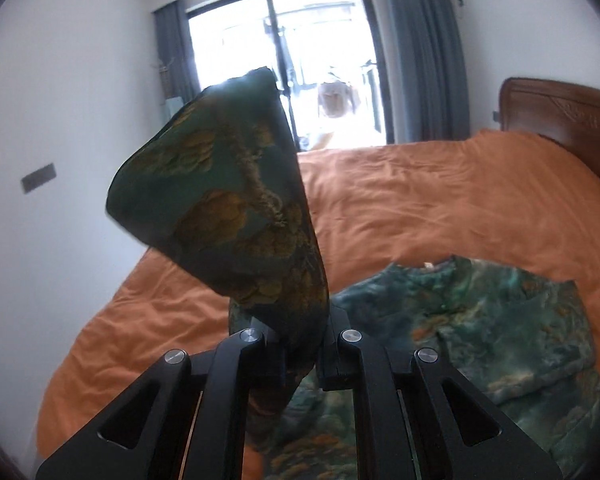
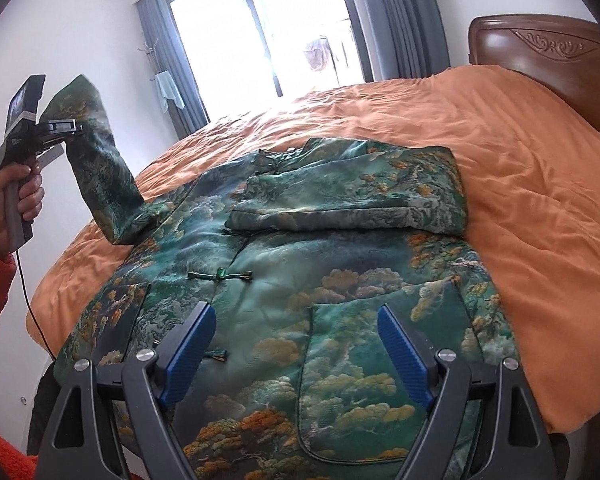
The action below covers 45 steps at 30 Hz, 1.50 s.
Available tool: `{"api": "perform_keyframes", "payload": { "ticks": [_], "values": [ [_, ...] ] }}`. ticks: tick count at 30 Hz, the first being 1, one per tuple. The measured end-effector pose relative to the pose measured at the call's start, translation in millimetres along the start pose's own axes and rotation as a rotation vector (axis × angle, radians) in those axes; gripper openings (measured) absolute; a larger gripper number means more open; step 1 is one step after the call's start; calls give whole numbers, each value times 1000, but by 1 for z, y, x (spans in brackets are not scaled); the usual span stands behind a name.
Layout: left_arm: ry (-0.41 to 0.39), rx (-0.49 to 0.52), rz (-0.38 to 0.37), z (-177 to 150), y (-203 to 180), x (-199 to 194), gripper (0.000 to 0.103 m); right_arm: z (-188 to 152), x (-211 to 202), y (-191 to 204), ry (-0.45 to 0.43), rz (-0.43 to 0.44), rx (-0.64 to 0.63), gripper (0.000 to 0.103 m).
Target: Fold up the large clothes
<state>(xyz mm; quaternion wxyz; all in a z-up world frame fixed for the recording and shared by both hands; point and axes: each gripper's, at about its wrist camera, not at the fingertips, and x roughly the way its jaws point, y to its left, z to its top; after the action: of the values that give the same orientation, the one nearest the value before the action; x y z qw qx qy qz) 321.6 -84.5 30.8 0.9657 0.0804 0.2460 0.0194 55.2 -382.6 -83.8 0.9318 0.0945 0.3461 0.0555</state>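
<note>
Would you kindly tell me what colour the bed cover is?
Plain orange bed cover, clearest in the right wrist view.

A wide bed covered with a rumpled orange quilt (image 2: 520, 184) carries everything, its carved dark wooden headboard (image 2: 540, 48) at the far right. Directly on the quilt lies a green brocade jacket with orange-gold cloud and tree patterns (image 2: 340, 280), spread front-up with one sleeve folded across its chest.

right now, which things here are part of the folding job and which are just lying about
Part of the job:
- green brocade jacket
- its raised sleeve, clamped in the left gripper
- right gripper, open over the jacket

Just lying about:
- orange duvet
- headboard
- curtains
- light blue cloth
</note>
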Motion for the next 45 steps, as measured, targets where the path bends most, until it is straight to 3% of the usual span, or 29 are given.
{"api": "perform_keyframes", "payload": {
  "ticks": [4, 11, 16, 19, 21, 24, 28, 32, 35, 38, 40, 42, 44, 45],
  "values": [
    [67, 74, -63, -22, -53, 23, 8, -5, -11, -19, -6, -39, 30, 85],
    [178, 204, -105, -83, -121, 51, 8, 1, -24, -43, -6, -76, 53, 85],
    [240, 282, -115, -115, -148, 67, 11, 17, -20, -50, 10, -64, 40, 85],
    [264, 307, -141, -127, -157, 68, 29, 34, -10, -50, 27, -29, 36, 85],
    [272, 313, -170, -132, -161, 66, 61, 51, 2, -51, 50, 14, 50, 85],
    [257, 328, -187, -137, -159, 51, 71, 82, 31, -57, 102, 94, 125, 85],
    [283, 298, -239, -145, -140, 33, 72, 123, 94, -60, 184, 221, 269, 85],
    [306, 226, -248, -148, -96, 18, 74, 149, 177, -40, 319, 377, 381, 85],
    [317, 163, -238, -147, -65, 13, 83, 153, 219, -22, 388, 414, 425, 85],
    [322, 101, -212, -147, -38, 9, 94, 148, 256, -2, 458, 389, 424, 84],
    [327, 61, -192, -148, -21, 9, 95, 140, 272, 3, 509, 385, 455, 72],
    [331, 30, -174, -150, -11, 12, 95, 132, 281, 8, 561, 381, 461, 32],
    [326, 5, -151, -152, 0, 14, 95, 136, 273, 11, 539, 343, 424, 18],
    [327, -3, -147, -152, 3, 16, 95, 140, 268, 11, 512, 340, 406, 17]
  ]
}}
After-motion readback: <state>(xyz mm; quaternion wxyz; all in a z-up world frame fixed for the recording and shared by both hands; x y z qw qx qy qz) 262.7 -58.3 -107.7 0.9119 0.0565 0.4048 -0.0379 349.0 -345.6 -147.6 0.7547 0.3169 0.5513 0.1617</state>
